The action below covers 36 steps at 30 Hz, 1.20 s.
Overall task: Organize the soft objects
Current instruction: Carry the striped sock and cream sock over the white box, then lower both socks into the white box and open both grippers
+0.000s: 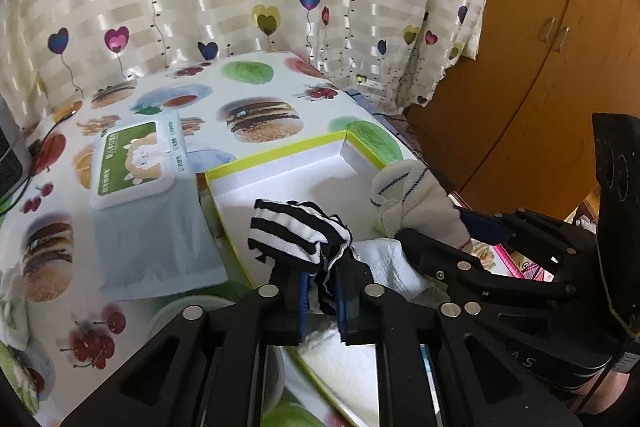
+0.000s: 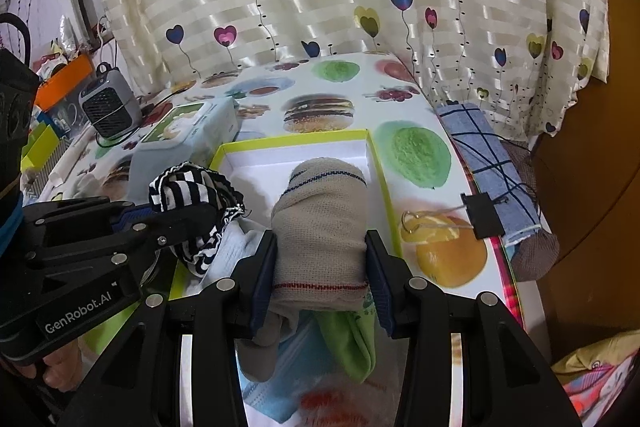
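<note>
While both claws grip socks | left claw [image 1: 320, 291] pinches striped sock [image 1: 298, 231] | right claw [image 2: 320, 279] clamps grey sock [image 2: 320, 223], long axis pointing ahead | box [image 2: 296, 145] lies frame centre, just beyond (right nearer)

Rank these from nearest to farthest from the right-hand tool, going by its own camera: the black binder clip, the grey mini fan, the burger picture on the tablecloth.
From the right tool, which grips a beige sock:
1. Black binder clip, close on the right, at the table edge.
2. Burger picture, straight ahead beyond the white box.
3. Grey mini fan, far back on the left.
</note>
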{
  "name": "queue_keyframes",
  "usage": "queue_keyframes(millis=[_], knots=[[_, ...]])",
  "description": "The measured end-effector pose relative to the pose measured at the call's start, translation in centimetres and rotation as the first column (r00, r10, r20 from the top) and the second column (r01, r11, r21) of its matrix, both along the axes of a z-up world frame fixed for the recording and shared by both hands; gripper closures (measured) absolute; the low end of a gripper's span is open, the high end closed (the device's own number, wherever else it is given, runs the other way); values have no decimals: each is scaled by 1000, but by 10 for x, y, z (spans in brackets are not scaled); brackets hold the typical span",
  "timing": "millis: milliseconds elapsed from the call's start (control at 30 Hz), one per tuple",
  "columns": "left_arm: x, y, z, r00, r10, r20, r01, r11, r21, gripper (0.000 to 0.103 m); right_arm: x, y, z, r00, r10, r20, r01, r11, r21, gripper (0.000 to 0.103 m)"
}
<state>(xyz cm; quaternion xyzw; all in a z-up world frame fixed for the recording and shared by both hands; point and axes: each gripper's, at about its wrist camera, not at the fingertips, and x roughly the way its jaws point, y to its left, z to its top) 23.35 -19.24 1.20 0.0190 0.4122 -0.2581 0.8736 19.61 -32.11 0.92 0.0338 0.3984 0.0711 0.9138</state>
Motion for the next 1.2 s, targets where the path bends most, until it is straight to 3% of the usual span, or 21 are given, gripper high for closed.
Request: queue_keyframes(millis=[167, 267, 467, 1200], knots=[[9, 1, -5, 999, -2, -45, 1, 1000, -15, 67, 8, -4, -7, 1000, 2, -19, -1, 1000, 2, 58], [3, 1, 2, 1000, -7, -23, 7, 1000, -8, 61, 3, -6, -2, 1000, -13, 3, 13, 1000, 3, 57], [-4, 4, 4, 1000, -21, -10, 21, 1000, 0, 60, -6, -6, 9, 999, -8, 44, 8, 1000, 12, 57], [-24, 12, 26, 997, -54, 48, 56, 998, -35, 58, -35, 3, 28, 998, -16, 67, 16, 1000, 0, 57]])
